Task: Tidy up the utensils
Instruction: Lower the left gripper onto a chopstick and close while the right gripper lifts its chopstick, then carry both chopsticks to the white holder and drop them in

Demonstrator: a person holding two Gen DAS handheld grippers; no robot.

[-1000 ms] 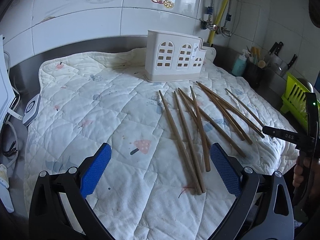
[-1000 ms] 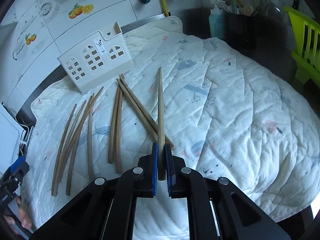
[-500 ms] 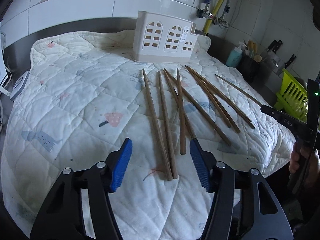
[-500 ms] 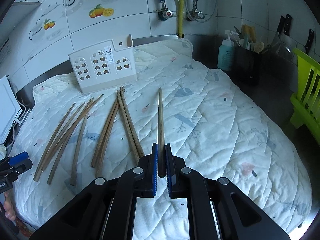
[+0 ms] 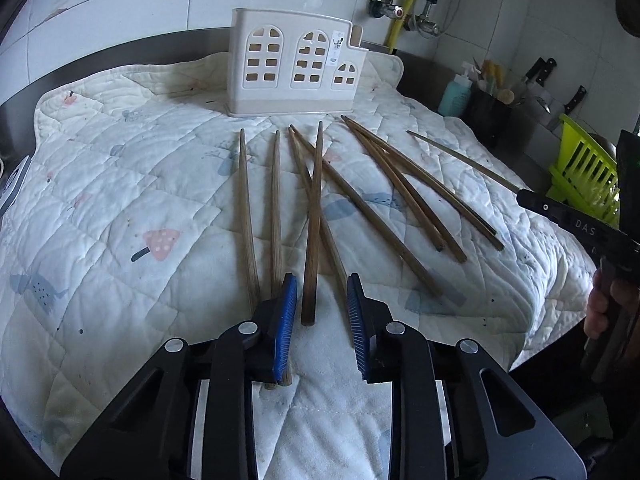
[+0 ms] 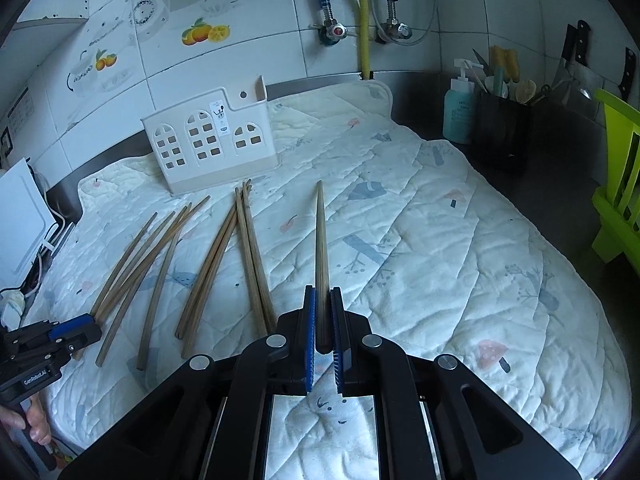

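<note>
The left gripper [image 5: 322, 312], black with blue ribbed pads, is closing its jaws around the near end of a dark brown wooden chopstick [image 5: 313, 216]; the stick is lying between the pads, which are not yet pressing on it. The right gripper [image 6: 322, 320] is clamping shut on one long tapered wooden chopstick [image 6: 321, 236], which is sticking out forward above the quilt.

The loose brown wooden chopsticks [image 5: 400, 184] are lying scattered lengthwise on the quilt, some crossing each other, their thin tips pointing toward the holder. Two of them are passing under the left gripper's left finger [image 5: 286, 312].

Beyond the sticks, the cream plastic utensil holder with arched window cut-outs [image 5: 294, 68] is standing upright near the far edge of the quilt. The white quilted cloth with small mushroom and bird prints [image 5: 120, 200] is covering the dark metal desk [image 6: 560, 184].

At the far right, a teal pump bottle [image 6: 460, 108] is standing beside a black tub of kitchen tools [image 6: 502, 120], with a lime-green plastic rack [image 6: 618, 184] nearer the edge. White wall tiles with fruit decals [image 6: 206, 34] and a yellow pipe [image 6: 362, 12] are rising behind.
</note>
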